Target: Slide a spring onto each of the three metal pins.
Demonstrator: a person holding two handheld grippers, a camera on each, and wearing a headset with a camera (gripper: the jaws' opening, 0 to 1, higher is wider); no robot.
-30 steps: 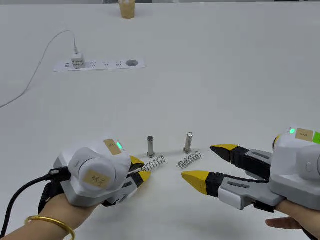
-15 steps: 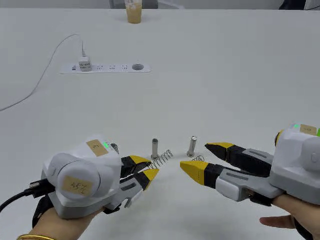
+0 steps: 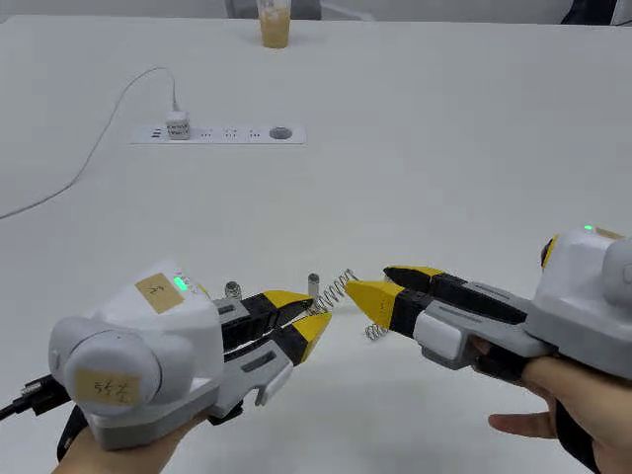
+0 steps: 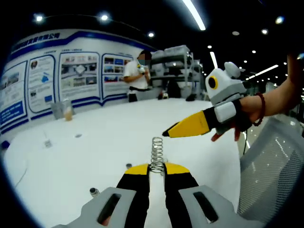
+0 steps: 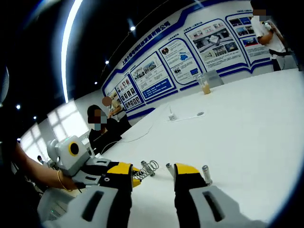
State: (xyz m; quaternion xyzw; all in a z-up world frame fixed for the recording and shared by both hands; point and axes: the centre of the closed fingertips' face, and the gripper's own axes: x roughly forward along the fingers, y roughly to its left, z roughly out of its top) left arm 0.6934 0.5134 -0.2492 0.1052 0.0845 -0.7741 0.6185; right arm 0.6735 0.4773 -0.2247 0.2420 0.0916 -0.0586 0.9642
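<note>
1. The desk [image 3: 474, 148] is plain white and wide. At the far side there's a power strip [image 3: 219, 133] with a white charger [image 3: 178, 125] plugged in. Its cable [image 3: 89, 163] trails off to the left, and a cup [image 3: 276, 24] with a tan drink sits at the far edge.
2. The left gripper [image 3: 308, 312] has its fingers pinched tight on one end of a spring [image 3: 336, 289]. The spring sticks out past the tips at a tilt, off the desk and not on any pin.
3. The right gripper [image 3: 365, 276] has its fingers spread apart with nothing between them. Its tips are near the free end of that spring.
4. A second spring [image 3: 376, 332] lies flat on the desk, just beside the right gripper's lower finger.
5. One pin [image 3: 314, 284] stands upright right behind the left gripper's tips, and a second pin [image 3: 233, 290] stands further left, beside that gripper's body.
6. The room shows up in the gripper views. There's a long wall of posters [image 5: 166, 66] under a blue band, strip lights [image 4: 194, 14] on a dark ceiling, shelves, a mesh chair [image 4: 270, 175], and a few people standing or sitting around the far sides.
</note>
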